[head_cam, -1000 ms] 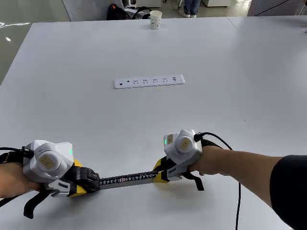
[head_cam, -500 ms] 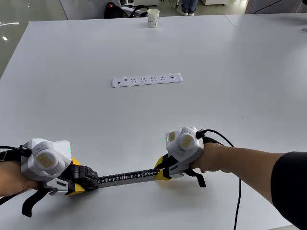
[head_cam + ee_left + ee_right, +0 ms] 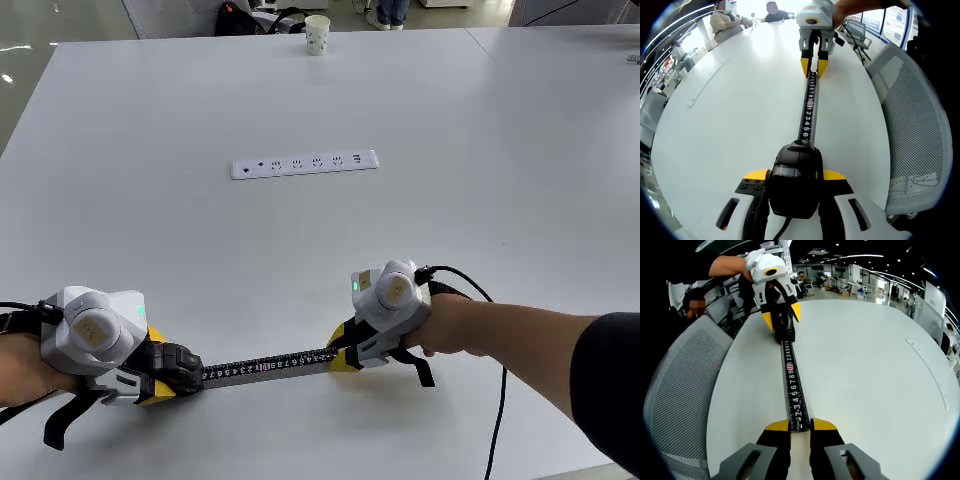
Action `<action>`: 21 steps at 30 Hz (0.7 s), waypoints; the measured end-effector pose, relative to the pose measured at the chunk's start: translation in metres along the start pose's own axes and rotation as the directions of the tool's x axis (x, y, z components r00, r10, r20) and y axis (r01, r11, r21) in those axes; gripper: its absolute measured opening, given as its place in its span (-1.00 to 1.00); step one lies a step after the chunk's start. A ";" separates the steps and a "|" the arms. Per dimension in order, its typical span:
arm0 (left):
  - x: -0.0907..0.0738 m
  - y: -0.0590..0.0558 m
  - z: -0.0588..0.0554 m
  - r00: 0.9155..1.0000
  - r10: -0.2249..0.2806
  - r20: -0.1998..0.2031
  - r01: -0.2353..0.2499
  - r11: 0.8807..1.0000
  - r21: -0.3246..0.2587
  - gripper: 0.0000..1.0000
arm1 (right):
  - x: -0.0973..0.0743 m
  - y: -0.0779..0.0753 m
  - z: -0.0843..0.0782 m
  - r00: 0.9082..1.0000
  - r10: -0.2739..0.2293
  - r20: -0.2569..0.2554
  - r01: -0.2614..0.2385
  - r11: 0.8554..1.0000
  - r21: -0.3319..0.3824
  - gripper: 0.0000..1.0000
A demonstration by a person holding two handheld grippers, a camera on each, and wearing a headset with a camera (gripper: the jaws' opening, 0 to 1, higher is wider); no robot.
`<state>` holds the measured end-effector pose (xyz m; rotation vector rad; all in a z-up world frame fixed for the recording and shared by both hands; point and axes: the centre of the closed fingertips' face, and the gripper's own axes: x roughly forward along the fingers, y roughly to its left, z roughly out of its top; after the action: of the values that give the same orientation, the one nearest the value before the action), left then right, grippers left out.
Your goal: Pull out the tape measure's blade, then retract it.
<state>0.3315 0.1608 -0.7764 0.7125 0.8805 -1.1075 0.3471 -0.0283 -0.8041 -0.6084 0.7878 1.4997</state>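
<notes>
The tape measure's black case [image 3: 172,369] [image 3: 796,177] sits between the jaws of my left gripper [image 3: 160,378] [image 3: 795,176], which is shut on it. Its black blade [image 3: 266,364] [image 3: 808,105] [image 3: 793,387] with white numbers stretches low over the white table to my right gripper [image 3: 340,358] [image 3: 800,427], shut on the blade's end. The other gripper faces the camera in each gripper view: the right gripper [image 3: 813,62] at the blade's far end, the left gripper [image 3: 781,315] holding the case [image 3: 784,325].
A white power strip [image 3: 305,163] lies mid-table. A paper cup [image 3: 318,34] stands at the far edge. A grey mesh chair [image 3: 912,125] [image 3: 682,390] is beside the table's near edge. A black cable [image 3: 495,400] trails from the right gripper. People sit in the background.
The right gripper has drawn a little farther right, so slightly more blade shows between the two grippers. The head camera has tilted a bit.
</notes>
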 end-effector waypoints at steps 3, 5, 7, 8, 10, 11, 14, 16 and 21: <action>0.000 0.000 0.000 1.000 -0.001 -0.001 0.001 1.000 0.000 -0.36 | -0.001 0.000 -0.002 1.000 0.000 0.001 0.000 1.000 0.005 -0.80; 0.000 0.000 0.000 1.000 -0.001 0.000 0.001 1.000 0.000 -0.36 | -0.002 -0.001 -0.003 1.000 -0.001 0.001 0.001 1.000 0.008 -0.80; 0.000 0.000 0.000 1.000 0.000 0.000 0.000 1.000 -0.001 -0.36 | -0.002 -0.001 -0.003 1.000 -0.001 0.000 0.001 1.000 0.011 -0.80; 0.000 0.000 0.000 1.000 0.000 0.000 0.000 1.000 -0.001 -0.36 | -0.003 -0.001 -0.004 1.000 -0.001 0.000 0.001 1.000 0.011 -0.80; 0.000 0.000 0.000 1.000 0.000 -0.001 0.000 1.000 -0.001 -0.36 | -0.004 -0.001 -0.005 1.000 -0.001 -0.001 0.001 1.000 0.013 -0.80; 0.000 0.000 0.000 1.000 0.000 -0.001 0.000 1.000 -0.001 -0.36 | -0.004 -0.001 -0.005 1.000 -0.002 -0.002 0.003 1.000 0.014 -0.80; 0.000 0.000 0.001 1.000 0.001 0.000 -0.001 1.000 -0.001 -0.36 | -0.006 -0.002 -0.006 1.000 -0.004 -0.002 0.004 1.000 0.016 -0.80; 0.000 0.000 0.001 1.000 0.001 0.000 -0.001 1.000 -0.001 -0.36 | -0.006 -0.002 -0.007 1.000 -0.006 -0.003 0.006 1.000 0.017 -0.80; -0.001 0.000 0.001 1.000 0.000 0.000 0.000 1.000 -0.002 -0.36 | -0.008 -0.002 -0.009 1.000 -0.009 -0.005 0.009 1.000 0.020 -0.80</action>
<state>0.3315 0.1601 -0.7755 0.7110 0.8812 -1.1064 0.3491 -0.0401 -0.8041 -0.5997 0.8019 1.4812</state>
